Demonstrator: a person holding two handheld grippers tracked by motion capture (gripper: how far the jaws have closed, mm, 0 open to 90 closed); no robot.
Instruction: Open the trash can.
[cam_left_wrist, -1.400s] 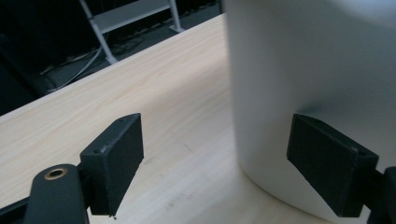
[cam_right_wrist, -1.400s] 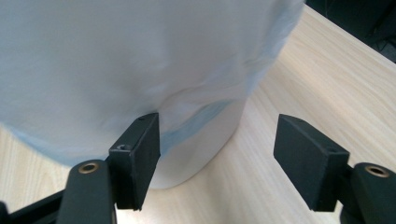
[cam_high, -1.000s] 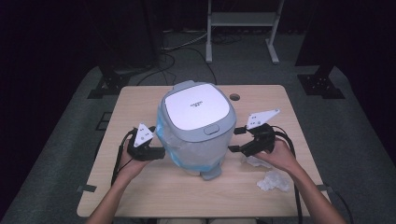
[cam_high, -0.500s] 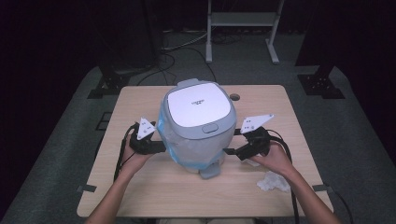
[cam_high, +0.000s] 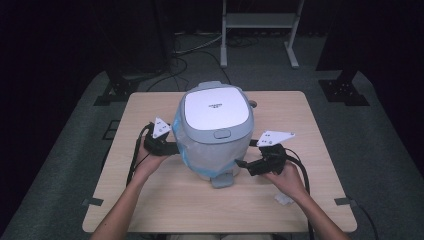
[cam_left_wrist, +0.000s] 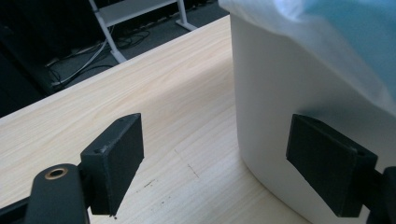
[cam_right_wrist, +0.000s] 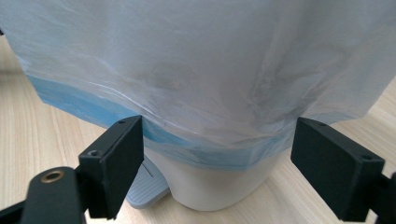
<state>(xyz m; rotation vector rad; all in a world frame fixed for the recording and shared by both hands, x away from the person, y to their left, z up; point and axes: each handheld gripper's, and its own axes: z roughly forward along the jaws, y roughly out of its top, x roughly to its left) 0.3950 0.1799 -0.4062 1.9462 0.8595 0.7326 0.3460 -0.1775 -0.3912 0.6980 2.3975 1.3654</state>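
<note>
Near edge of bench (cam_high: 165, 210): both forearms come in from the bottom; crumpled white wad (cam_high: 283, 200) lies just beside the right hand (cam_high: 290, 179).

Right claw (cam_high: 241, 164): jaws spread wide, gripping nothing. It sits at the bin's (cam_high: 216, 134) front right, low, near the grey pedal (cam_high: 223, 179). In the right gripper view the claw (cam_right_wrist: 215, 163) frames the liner (cam_right_wrist: 201, 70) hanging over the bin base (cam_right_wrist: 215, 184); blue band along the liner's lower edge, pedal (cam_right_wrist: 147, 186) next to the left jaw. Contact with the liner: can't tell.

Left claw (cam_high: 175, 148): also open, holding nothing. It is at the bin's left side. In the left gripper view the claw (cam_left_wrist: 215, 172) has one jaw up against the white bin wall (cam_left_wrist: 280, 102), the other over bare bench (cam_left_wrist: 163, 102).

Bin: mid-bench, upright, lid (cam_high: 216, 107) shut, liner (cam_high: 210, 155) draped down the outside.

Beyond the bench: dark floor, cables (cam_high: 195, 47), white frame (cam_high: 257, 25).
</note>
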